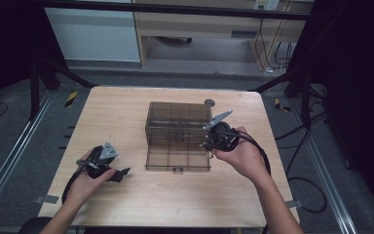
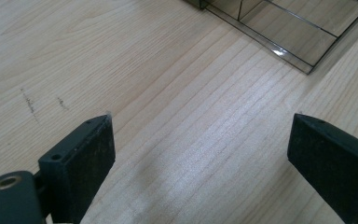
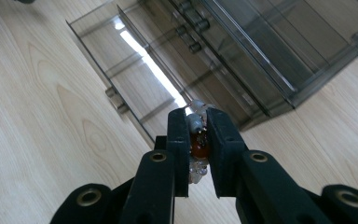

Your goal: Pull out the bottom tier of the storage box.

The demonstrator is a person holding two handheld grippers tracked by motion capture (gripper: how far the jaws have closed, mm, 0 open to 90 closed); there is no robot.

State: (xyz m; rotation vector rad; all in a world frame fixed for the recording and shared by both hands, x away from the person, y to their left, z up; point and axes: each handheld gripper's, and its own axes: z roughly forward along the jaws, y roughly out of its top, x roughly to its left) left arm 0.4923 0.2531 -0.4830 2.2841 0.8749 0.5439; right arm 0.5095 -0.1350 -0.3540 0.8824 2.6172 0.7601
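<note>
The left gripper (image 1: 121, 172) sits low left in the high view, held in the left hand (image 1: 90, 181), jaws spread wide and level. The right gripper (image 1: 205, 145), right of centre in the right hand (image 1: 241, 155), has jaws pinched nearly together.

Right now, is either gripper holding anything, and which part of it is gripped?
The right gripper pinches a small strand of beads, white and red-orange, along its middle between the pads. The left gripper is open over bare table, holding nothing.
</note>
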